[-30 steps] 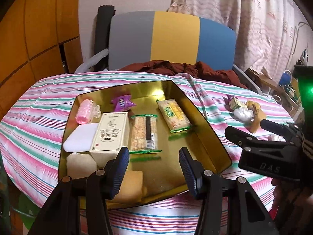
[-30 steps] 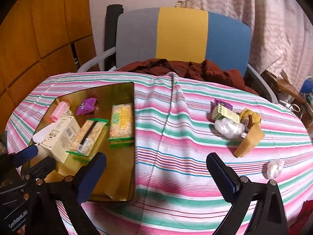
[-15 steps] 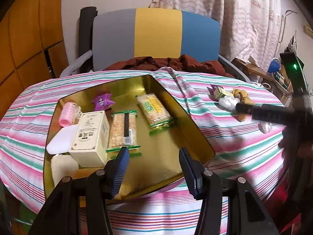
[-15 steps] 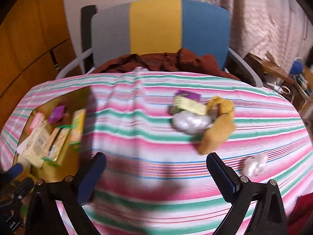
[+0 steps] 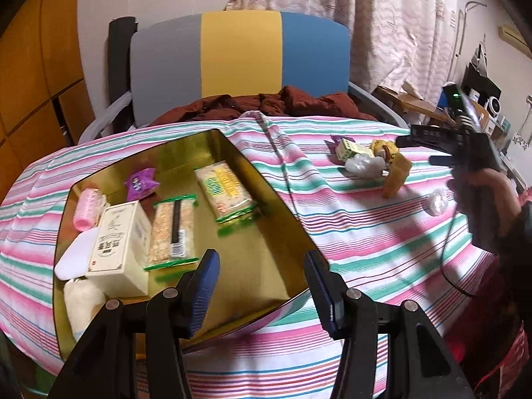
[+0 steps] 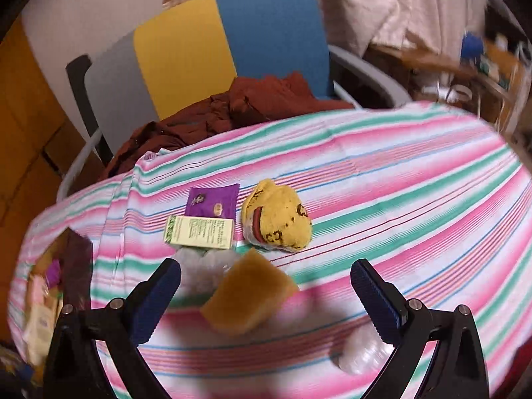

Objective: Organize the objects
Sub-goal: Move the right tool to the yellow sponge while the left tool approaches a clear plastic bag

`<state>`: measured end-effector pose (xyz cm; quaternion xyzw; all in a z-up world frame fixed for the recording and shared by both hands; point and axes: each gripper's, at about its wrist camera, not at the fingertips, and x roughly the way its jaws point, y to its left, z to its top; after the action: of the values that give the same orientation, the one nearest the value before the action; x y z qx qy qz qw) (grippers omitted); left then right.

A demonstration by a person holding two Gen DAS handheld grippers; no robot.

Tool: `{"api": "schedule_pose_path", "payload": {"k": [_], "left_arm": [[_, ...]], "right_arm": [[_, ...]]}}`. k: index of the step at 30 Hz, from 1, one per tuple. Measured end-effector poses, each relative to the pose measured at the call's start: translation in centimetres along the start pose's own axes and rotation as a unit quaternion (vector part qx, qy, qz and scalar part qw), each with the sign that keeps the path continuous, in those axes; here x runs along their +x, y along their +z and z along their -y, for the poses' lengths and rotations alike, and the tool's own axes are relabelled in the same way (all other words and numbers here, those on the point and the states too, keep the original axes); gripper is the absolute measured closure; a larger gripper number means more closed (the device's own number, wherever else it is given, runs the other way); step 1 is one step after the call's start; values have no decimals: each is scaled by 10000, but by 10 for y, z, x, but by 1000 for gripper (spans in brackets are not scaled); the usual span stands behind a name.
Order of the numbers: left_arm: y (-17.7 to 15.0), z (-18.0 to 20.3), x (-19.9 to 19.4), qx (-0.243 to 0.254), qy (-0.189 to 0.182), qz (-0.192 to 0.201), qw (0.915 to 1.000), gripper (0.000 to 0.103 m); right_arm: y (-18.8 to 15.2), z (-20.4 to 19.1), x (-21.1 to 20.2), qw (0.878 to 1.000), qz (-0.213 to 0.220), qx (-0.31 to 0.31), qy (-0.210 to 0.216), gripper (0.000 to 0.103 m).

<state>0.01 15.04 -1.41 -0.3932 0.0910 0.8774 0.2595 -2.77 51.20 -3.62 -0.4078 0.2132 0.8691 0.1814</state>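
Both tools gape empty: right tool over the tan foam block, left tool above the gold metal tray.

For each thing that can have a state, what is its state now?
Left claw: open, empty, over the tin.
Right claw: open, empty, over the sponge.
Tin: lidless, partly filled.
Sponge: on the cloth, outside the tin.
Green box: closed, lying flat.
Purple sachet: sealed.
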Motion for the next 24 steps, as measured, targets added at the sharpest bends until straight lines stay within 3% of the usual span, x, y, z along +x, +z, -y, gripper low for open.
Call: {"api": "schedule_pose_path", "payload": {"k": [8, 11, 15, 17, 18, 22, 24], "left_arm": [[14, 28, 12, 158, -317, -122, 9993, 49], [19, 36, 20, 194, -427, -208, 9987, 49], [27, 44, 25, 214, -506, -216, 9983, 49], [33, 47, 25, 247, -529, -173, 9981, 49], [36, 48, 27, 250, -535, -164, 9981, 49], [51, 51, 41, 141, -593, -242, 9978, 49], [60, 53, 49, 91, -585, -265, 9979, 49]], "right_arm": [[8, 6, 19, 9961, -306, 206, 798, 0], [8, 2, 25, 9879, -609, 210, 1411, 0], [5, -4, 14, 9659, -892, 279, 2415, 0], [3, -3, 7, 9494, -1033, 380, 2942, 0], [1, -1, 3, 9468, -1073, 460, 3000, 0], [-4, 20, 1, 9616, -1110, 840, 2365, 0], [-8, 34, 6, 9724, -1241, 1037, 1684, 0]]}}
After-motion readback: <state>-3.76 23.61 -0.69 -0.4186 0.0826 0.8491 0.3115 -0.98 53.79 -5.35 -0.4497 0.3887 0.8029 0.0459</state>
